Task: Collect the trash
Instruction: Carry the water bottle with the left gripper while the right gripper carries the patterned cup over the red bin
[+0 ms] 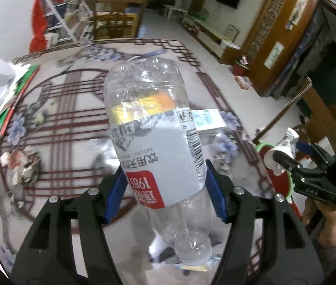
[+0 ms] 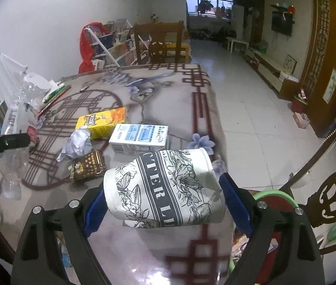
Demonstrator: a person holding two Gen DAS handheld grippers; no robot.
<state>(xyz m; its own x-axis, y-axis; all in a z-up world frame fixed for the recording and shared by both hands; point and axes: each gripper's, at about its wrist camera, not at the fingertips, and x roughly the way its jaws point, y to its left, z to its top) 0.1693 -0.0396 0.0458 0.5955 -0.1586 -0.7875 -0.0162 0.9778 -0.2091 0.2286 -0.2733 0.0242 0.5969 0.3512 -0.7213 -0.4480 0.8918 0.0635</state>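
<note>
You're mid-carry above the table: left gripper clamps a crumpled clear bottle (cap toward you), right gripper squeezes a dented printed paper cup. Next move calls for a bin, possibly that green-rimmed thing off the table's near-right corner. Cartons remain mid-table.

Bottle hides yellow box; paper cup lettering partly unreadable.

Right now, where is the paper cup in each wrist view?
Left wrist: paper cup at far right, clamped in the right gripper.
Right wrist: cup at bottom centre between the blue pads.
Shared landmark: wooden chair beyond the table's far edge.
</note>
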